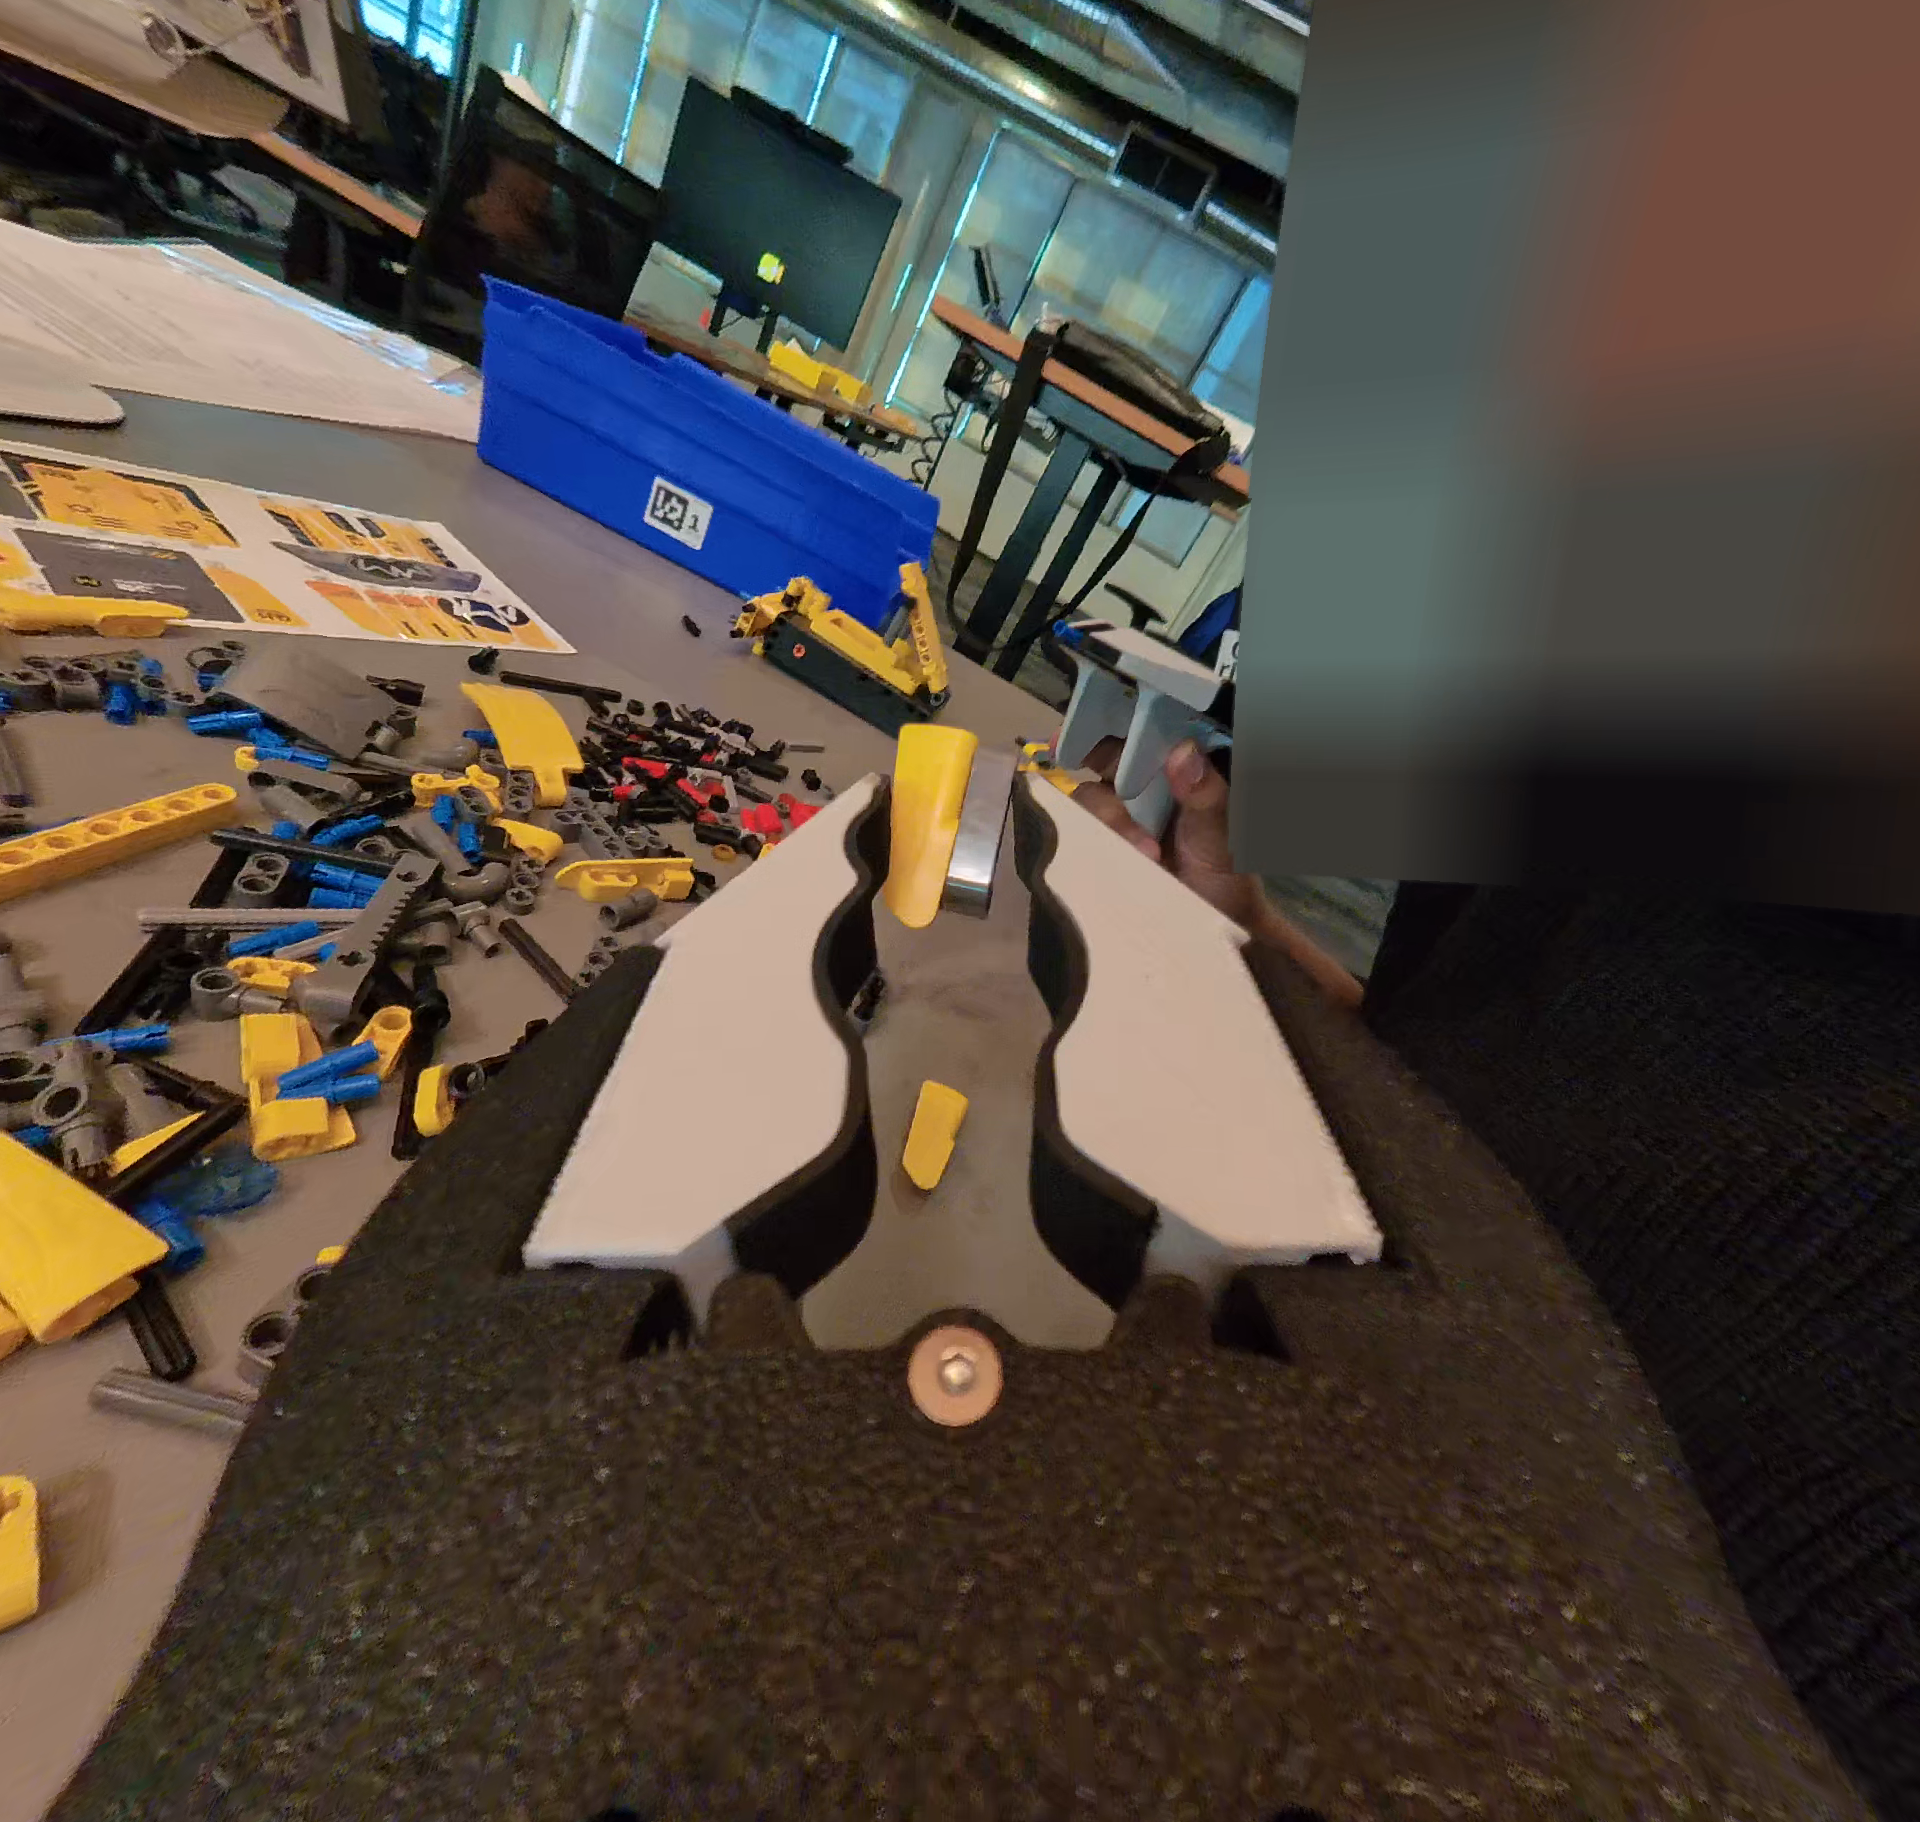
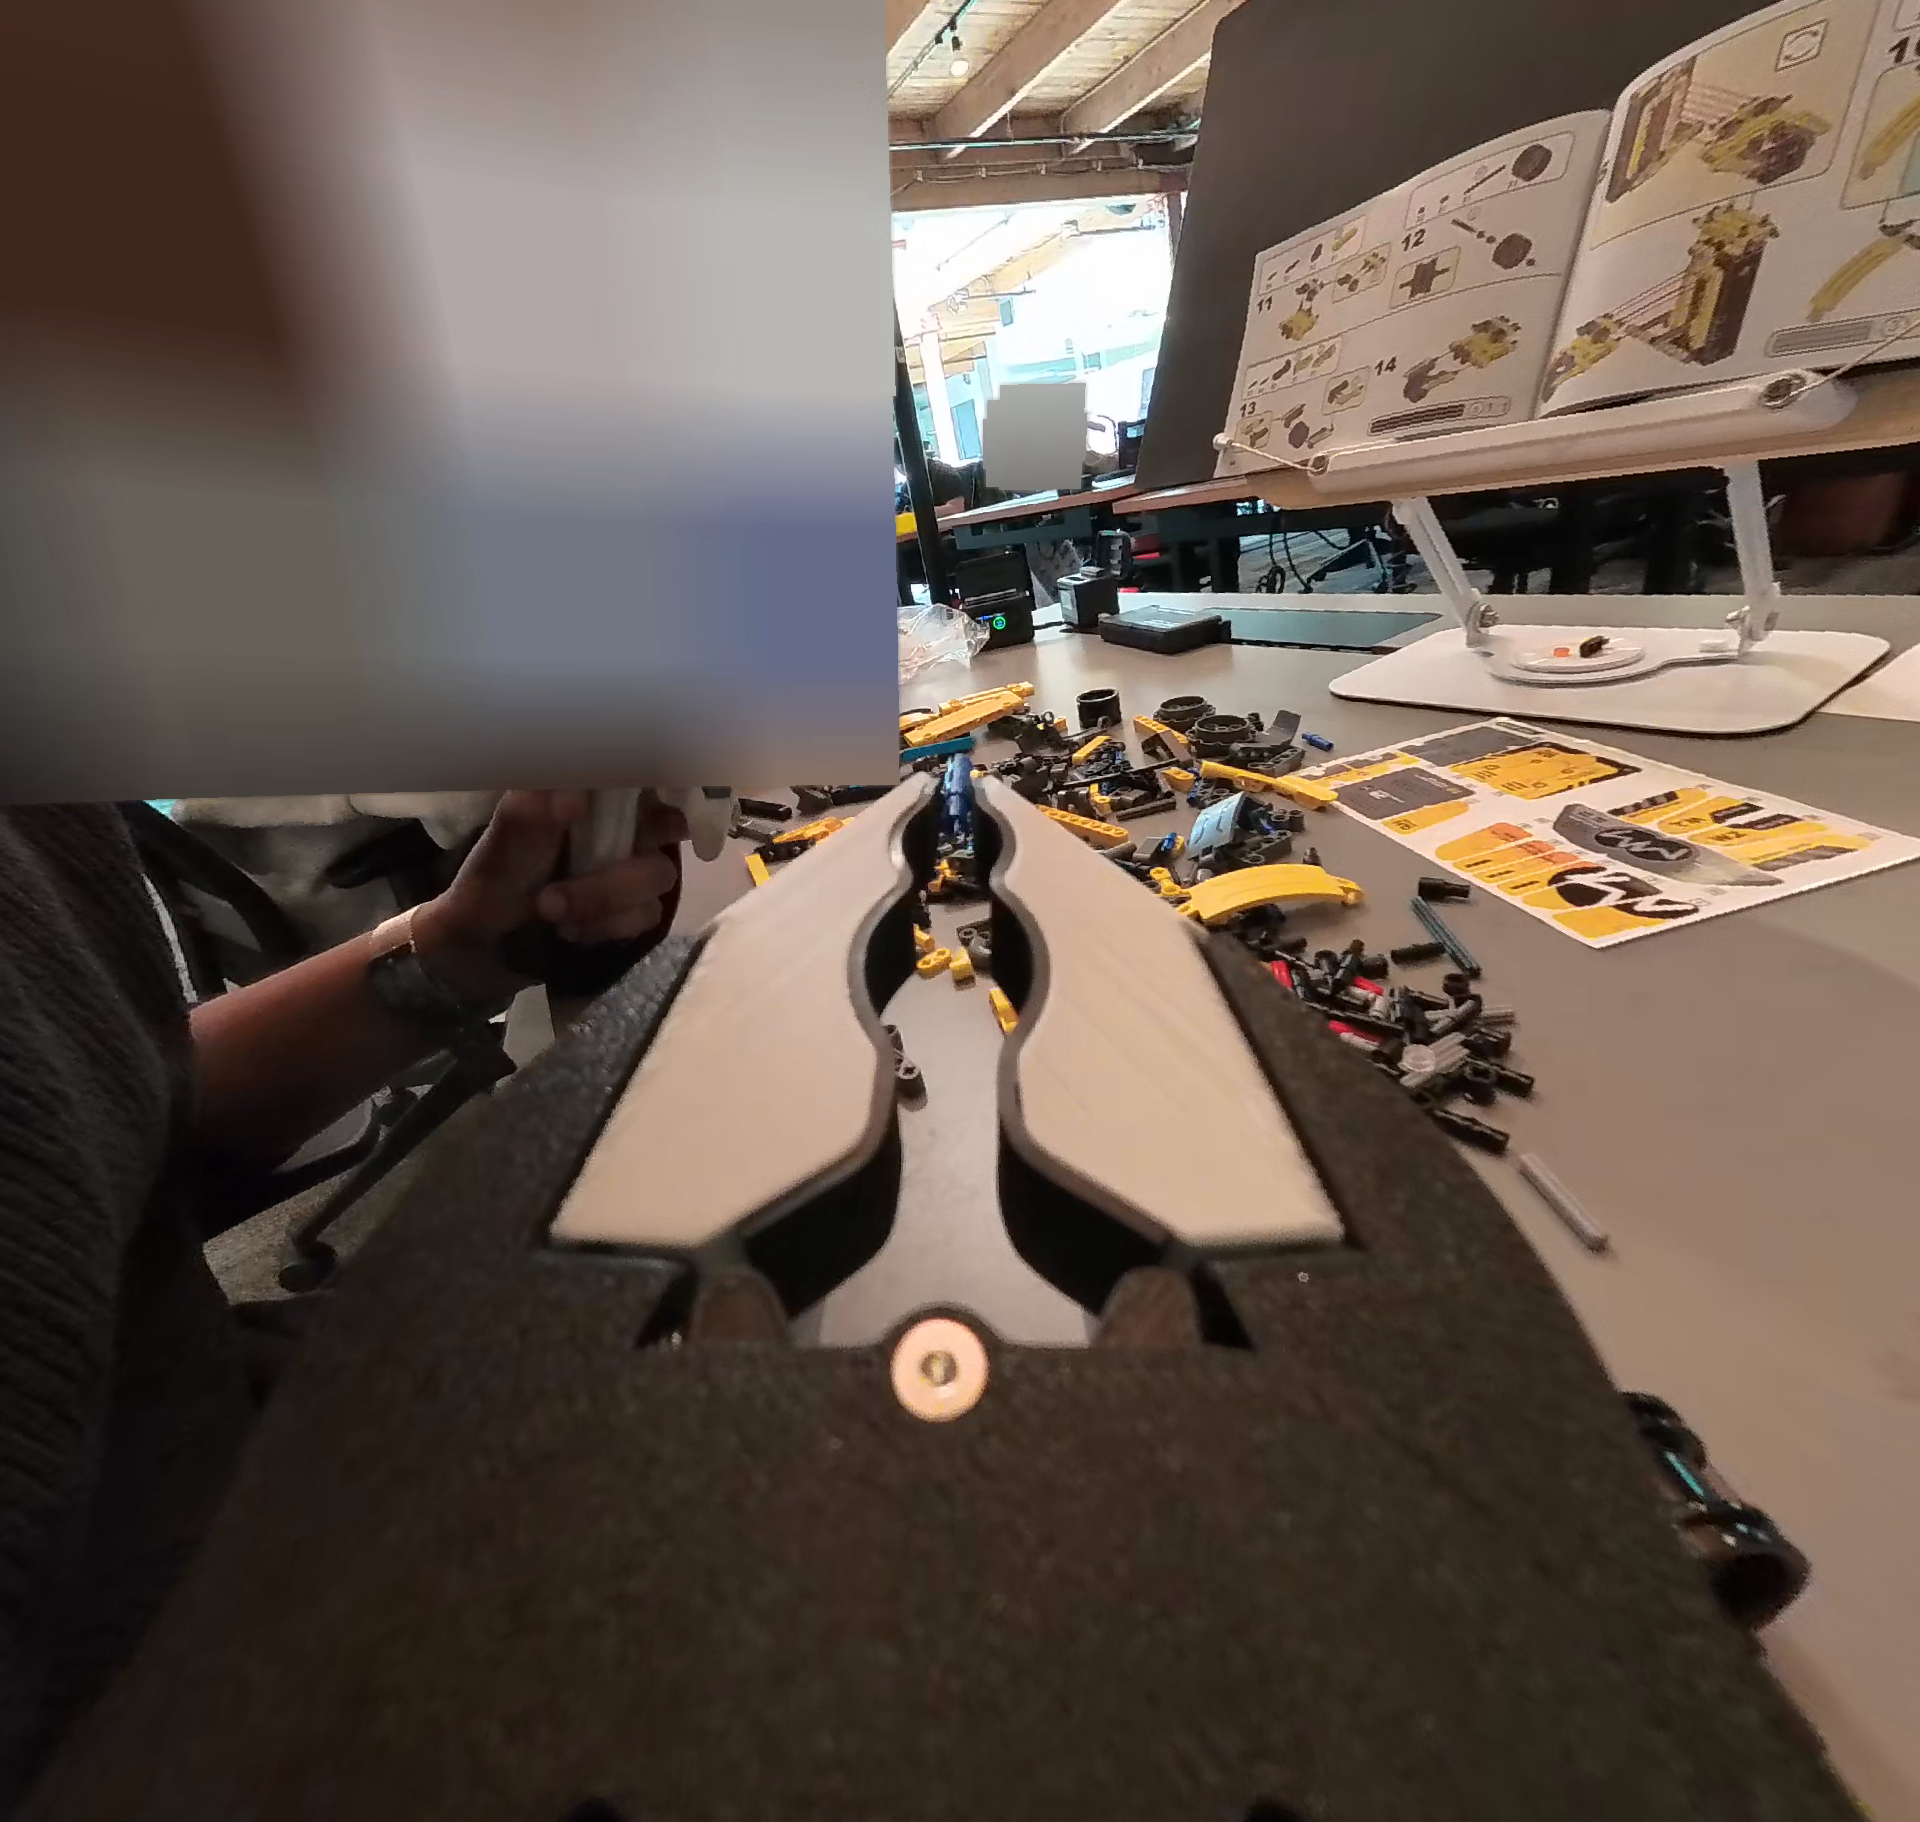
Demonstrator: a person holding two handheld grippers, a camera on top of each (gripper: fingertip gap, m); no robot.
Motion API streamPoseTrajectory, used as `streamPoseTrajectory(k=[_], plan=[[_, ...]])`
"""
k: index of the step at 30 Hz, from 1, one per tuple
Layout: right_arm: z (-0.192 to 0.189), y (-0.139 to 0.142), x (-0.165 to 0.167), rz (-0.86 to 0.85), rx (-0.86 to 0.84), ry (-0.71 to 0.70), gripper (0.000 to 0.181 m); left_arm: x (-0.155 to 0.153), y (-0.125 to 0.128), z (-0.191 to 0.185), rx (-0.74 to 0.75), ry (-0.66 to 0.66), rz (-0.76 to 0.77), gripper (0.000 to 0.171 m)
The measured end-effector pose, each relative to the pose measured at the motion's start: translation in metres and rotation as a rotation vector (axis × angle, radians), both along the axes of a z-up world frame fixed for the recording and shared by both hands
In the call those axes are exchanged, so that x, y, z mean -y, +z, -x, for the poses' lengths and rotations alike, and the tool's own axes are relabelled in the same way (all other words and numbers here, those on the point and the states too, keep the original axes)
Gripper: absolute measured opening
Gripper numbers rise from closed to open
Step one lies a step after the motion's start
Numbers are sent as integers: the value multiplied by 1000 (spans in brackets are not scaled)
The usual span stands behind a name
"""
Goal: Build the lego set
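In the left wrist view my left gripper [image 1: 951,816] is shut on a yellow curved panel piece [image 1: 928,816], with a flat grey piece [image 1: 982,837] pressed against its right side. It holds them above the grey table [image 1: 623,577]. A small yellow piece [image 1: 932,1133] lies on the table below, between the fingers. In the right wrist view my right gripper [image 2: 954,796] is nearly closed on a small blue piece [image 2: 957,785] at its tips, over a pile of loose parts [image 2: 1143,785]. A hand [image 1: 1195,806] holds the right gripper just right of my left fingertips.
Loose yellow, blue, black and red building parts [image 1: 364,889] cover the table at left. A partly built yellow and black assembly [image 1: 852,650] stands before a blue bin [image 1: 707,463]. A sticker sheet [image 2: 1621,827] and an open instruction booklet on a white stand [image 2: 1558,297] are at right. The gap from one gripper's tips to the other's is roughly 15 cm.
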State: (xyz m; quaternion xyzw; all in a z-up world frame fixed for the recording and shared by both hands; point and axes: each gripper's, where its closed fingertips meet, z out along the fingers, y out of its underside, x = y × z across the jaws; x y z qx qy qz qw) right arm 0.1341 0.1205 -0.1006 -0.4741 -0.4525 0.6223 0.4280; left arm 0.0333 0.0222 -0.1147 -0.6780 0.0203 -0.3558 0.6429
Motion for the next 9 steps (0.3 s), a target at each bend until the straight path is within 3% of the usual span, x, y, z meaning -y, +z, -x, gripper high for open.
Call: streamPoseTrajectory(k=[9], plan=[[-1, 1, 0, -4, -10, -2, 5, 18, 26, 19, 244, -57, -155, 22]])
